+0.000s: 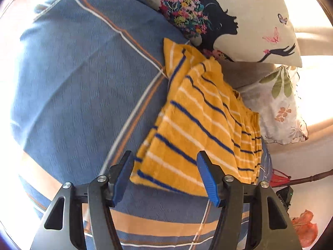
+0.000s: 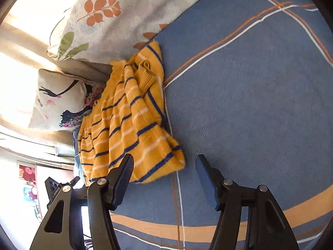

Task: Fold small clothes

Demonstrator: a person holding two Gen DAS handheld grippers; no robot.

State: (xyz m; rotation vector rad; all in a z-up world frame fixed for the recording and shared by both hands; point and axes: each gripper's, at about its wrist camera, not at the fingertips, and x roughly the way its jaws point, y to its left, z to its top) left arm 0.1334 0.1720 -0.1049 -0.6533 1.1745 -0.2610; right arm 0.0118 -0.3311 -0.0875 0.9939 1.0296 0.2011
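Sweater [image 1: 197, 125], yellow with navy and white stripes, is seen bunched at the frame centre on the blue bedspread [image 1: 83, 73], against the pillows. Left gripper [image 1: 165, 177] and right gripper [image 2: 164, 179] are spread, nothing grasped, presumably for corner pickup.

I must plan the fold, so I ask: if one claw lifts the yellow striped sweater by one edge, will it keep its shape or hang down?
The yellow striped sweater will probably hang limp: it already lies in soft folds. It looks like thick knit, so likely not slippery. The stacked layers may slide apart if only the top one is lifted.
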